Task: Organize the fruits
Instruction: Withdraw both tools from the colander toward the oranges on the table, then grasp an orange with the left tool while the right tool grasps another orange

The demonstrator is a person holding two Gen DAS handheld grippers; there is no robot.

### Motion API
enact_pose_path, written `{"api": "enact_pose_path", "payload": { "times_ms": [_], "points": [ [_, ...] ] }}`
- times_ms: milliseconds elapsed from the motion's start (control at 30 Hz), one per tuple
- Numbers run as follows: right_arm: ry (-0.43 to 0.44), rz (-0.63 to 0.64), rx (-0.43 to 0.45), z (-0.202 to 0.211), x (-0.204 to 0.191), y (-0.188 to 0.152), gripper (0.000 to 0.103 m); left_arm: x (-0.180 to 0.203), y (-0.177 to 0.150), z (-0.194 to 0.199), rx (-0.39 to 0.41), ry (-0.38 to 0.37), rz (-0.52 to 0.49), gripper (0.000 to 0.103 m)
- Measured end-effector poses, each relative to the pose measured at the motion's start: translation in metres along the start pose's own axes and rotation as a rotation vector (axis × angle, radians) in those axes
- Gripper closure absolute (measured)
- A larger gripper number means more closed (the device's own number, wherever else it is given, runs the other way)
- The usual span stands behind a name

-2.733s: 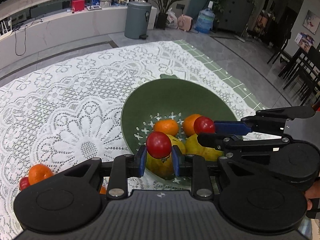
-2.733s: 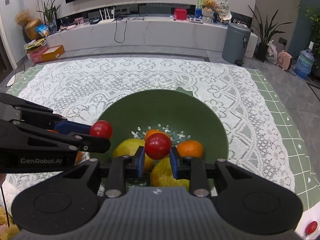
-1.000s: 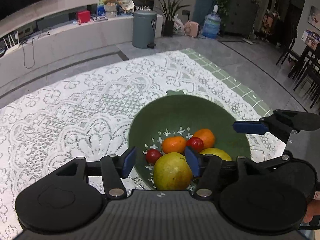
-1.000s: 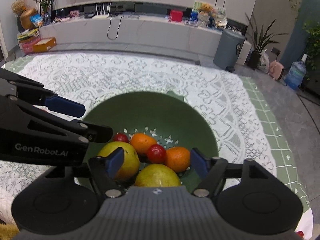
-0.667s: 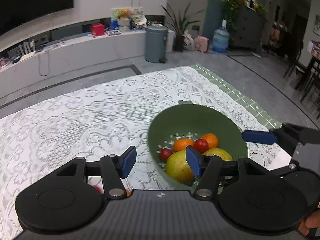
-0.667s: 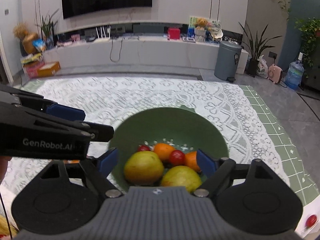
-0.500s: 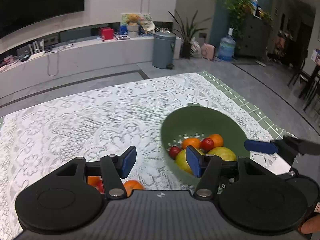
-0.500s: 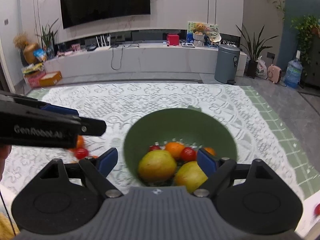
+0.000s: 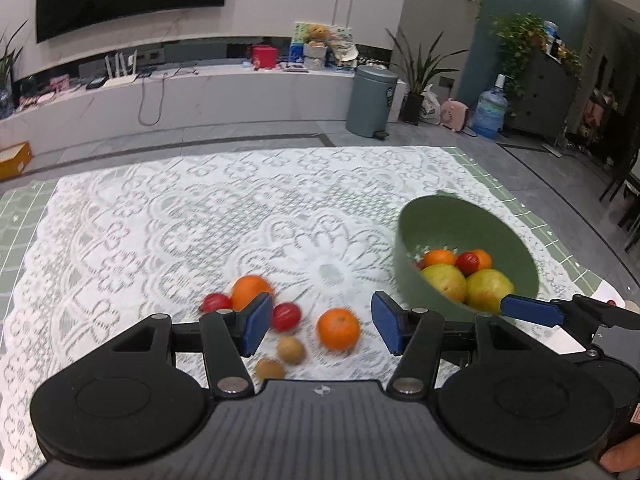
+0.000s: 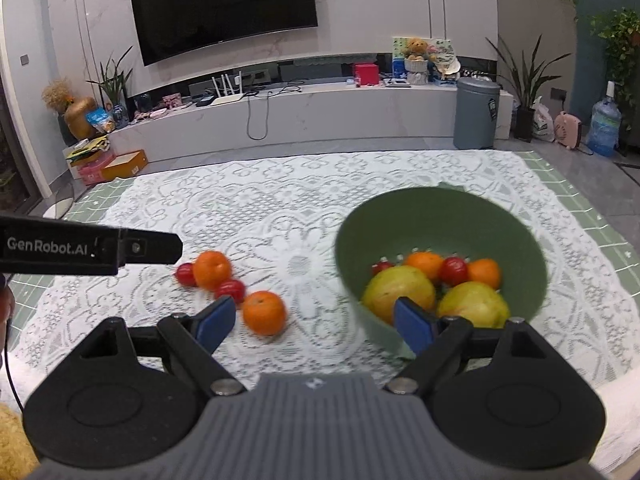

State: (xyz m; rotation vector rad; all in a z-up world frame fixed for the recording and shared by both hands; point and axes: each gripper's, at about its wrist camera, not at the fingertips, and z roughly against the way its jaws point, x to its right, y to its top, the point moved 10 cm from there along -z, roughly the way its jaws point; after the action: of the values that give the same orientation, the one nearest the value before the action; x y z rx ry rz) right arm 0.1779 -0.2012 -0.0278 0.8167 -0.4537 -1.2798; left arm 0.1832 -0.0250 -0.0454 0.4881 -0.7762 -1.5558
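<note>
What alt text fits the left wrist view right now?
The open, empty left gripper hovers over loose fruit on a lace tablecloth: two oranges, two cherry tomatoes and two small brown fruits. At right, a green bowl holds more fruit.

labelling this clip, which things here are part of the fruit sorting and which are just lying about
Part of the job:
- green bowl, holding pears, oranges, tomatoes
- loose oranges on the lace cloth
- loose tomatoes
- two small brown fruits

Just lying about:
- bin
- water bottle
- teddy bear
- red box
- television
</note>
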Motion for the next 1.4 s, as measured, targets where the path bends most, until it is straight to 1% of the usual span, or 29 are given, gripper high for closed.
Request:
{"api": "enact_pose_path", "payload": {
  "times_ms": [133,500,667,833,867,933,1100,1200,1233,1333,1400],
  "points": [
    [0.009,0.008,-0.007,-0.008,-0.013,-0.007,0.02,-0.021,-0.012,0.0,-0.008,0.018,0.035,0.036],
    [0.003,0.065,-0.038,-0.032,-0.037,-0.019,0.02,-0.055,-0.033,-0.009,0.011,0.011,0.109,0.036],
    [0.023,0.086,-0.042,-0.042,-0.043,-0.023,0.023,-0.065,-0.044,-0.016,-0.015,0.006,0.147,0.036],
    [0.023,0.102,-0.063,-0.054,-0.045,-0.027,0.025,-0.069,-0.052,-0.025,-0.04,-0.002,0.156,0.036],
    [0.027,0.095,-0.067,-0.056,-0.044,-0.027,0.025,-0.069,-0.052,-0.027,-0.042,-0.005,0.158,0.036],
    [0.035,0.08,-0.073,-0.06,-0.044,-0.026,0.031,-0.069,-0.052,-0.03,-0.044,-0.011,0.163,0.036],
    [0.051,0.039,-0.091,-0.073,-0.045,-0.023,0.035,-0.079,-0.042,-0.042,-0.02,0.003,0.188,0.036],
    [0.053,0.027,-0.093,-0.082,-0.047,-0.021,0.036,-0.081,-0.032,-0.051,0.006,-0.014,0.204,0.037],
    [0.051,0.023,-0.093,-0.085,-0.047,-0.02,0.037,-0.082,-0.03,-0.055,0.01,-0.019,0.205,0.037],
    [0.046,0.005,-0.095,-0.096,-0.046,-0.018,0.044,-0.082,-0.026,-0.067,0.01,-0.033,0.208,0.042],
    [0.037,-0.003,-0.099,-0.101,-0.045,-0.017,0.045,-0.082,-0.022,-0.075,0.012,-0.04,0.211,0.043]
  ]
}}
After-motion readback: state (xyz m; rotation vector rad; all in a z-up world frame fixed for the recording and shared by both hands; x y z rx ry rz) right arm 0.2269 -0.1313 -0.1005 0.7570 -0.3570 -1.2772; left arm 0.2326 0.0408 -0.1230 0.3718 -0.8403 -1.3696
